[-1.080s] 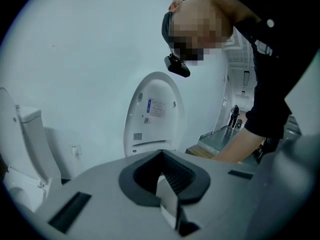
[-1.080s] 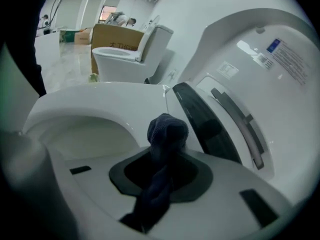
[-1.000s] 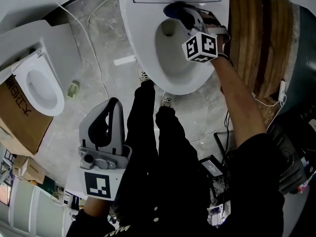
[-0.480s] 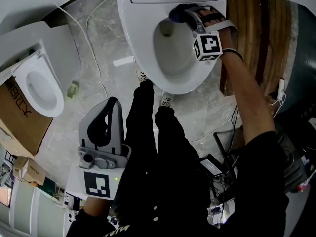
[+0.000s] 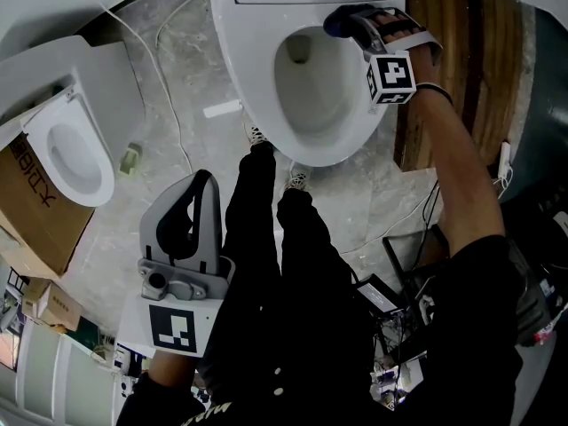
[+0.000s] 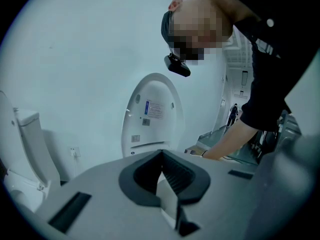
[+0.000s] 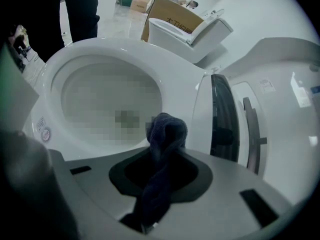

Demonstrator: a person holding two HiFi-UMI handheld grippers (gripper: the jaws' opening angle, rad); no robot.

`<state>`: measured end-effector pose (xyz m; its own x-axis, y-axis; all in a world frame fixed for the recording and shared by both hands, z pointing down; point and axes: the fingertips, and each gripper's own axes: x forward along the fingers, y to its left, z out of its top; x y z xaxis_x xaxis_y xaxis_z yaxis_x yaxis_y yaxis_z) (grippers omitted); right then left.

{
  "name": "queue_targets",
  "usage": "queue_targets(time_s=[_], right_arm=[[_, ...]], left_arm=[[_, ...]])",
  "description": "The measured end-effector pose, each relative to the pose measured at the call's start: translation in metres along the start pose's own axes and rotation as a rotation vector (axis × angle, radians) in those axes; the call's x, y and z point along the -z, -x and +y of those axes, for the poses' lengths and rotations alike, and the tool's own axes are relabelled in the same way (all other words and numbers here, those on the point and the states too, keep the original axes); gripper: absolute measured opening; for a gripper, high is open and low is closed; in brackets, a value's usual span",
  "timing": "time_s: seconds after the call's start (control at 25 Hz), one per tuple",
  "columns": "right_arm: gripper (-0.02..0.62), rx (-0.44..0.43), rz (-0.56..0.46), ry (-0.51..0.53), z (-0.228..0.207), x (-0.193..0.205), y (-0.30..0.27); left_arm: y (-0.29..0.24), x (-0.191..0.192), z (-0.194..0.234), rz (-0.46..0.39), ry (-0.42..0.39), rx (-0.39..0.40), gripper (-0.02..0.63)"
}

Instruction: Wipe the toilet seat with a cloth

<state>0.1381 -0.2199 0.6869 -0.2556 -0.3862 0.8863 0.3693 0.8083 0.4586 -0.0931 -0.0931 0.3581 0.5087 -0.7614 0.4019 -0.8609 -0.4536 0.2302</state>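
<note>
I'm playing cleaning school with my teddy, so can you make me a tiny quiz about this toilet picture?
1. True or false: the right claw is shut on a dark blue cloth.
2. Pick one. Where is the cloth?
A) by the back of the toilet rim
B) on the floor
C) in a cardboard box
3. Fill the gap: the left claw holds nothing and its two jaws are ____.

Key: 1 true. 2 A. 3 shut.
</note>
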Motion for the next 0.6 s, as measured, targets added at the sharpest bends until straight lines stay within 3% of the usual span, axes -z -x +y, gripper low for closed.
queue_targets(time_s=[0.6], right_arm=[[0.086, -0.040, 0.065, -0.088, 0.015, 0.037, 0.011]], left_arm=[[0.001, -0.005, -0.009, -0.010, 0.000, 0.009, 0.009]])
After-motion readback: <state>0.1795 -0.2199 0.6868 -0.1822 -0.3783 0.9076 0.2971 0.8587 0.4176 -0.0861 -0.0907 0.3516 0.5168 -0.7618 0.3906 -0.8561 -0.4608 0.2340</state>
